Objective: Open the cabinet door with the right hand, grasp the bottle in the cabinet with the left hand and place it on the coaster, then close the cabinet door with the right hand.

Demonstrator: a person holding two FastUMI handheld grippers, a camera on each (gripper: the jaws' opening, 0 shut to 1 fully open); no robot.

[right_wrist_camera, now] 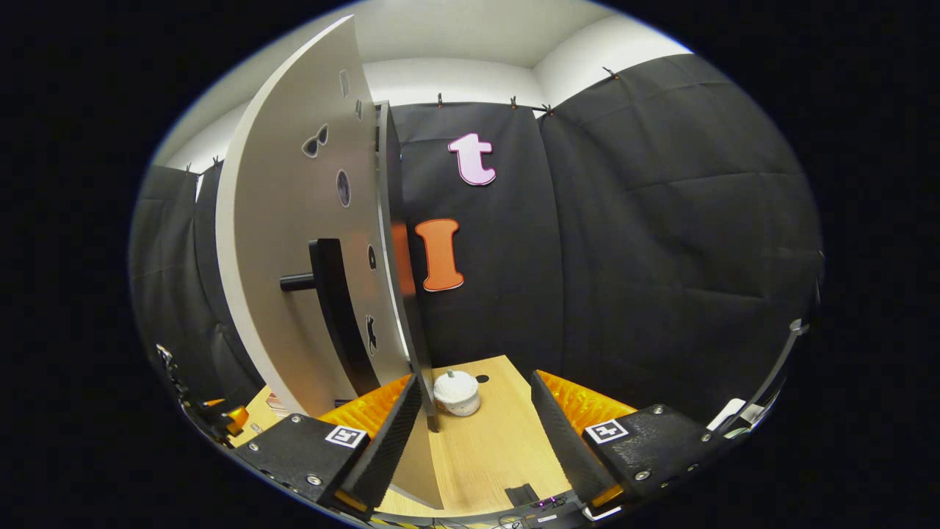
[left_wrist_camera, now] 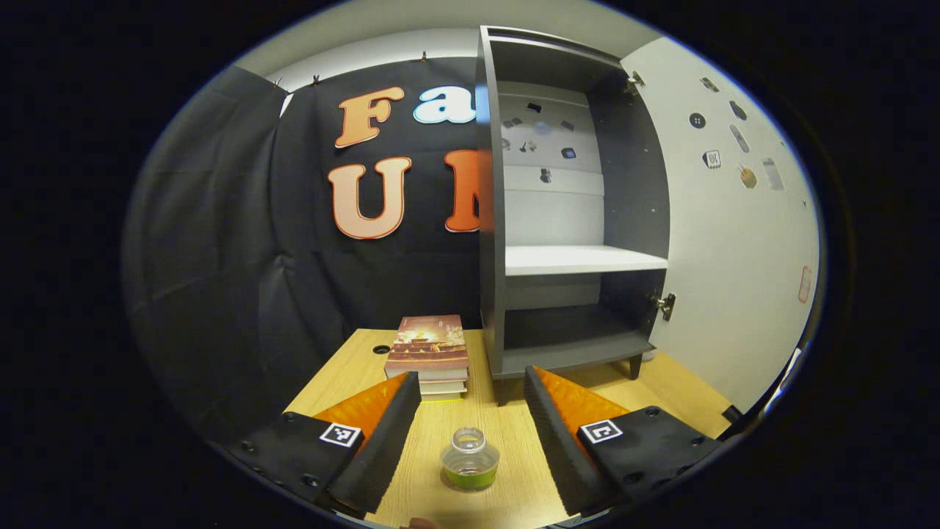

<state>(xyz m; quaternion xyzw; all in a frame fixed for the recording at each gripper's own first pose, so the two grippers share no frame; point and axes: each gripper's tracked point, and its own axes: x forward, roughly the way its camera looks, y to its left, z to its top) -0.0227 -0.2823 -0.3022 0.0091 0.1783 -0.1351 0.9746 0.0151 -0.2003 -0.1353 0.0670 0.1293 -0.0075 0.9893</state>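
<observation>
The left gripper (left_wrist_camera: 471,411) hovers with fingers spread wide and empty above the bottle (left_wrist_camera: 470,460), which stands upright on the desk (left_wrist_camera: 507,433) before the cabinet (left_wrist_camera: 573,220). The right gripper (right_wrist_camera: 476,419), fingers also wide, sits beside the open door (right_wrist_camera: 294,242).

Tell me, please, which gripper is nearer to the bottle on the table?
Left. The left gripper is open with the bottle standing between its fingers on the table. The right gripper is open at the edge of the open cabinet door, away from it.
</observation>
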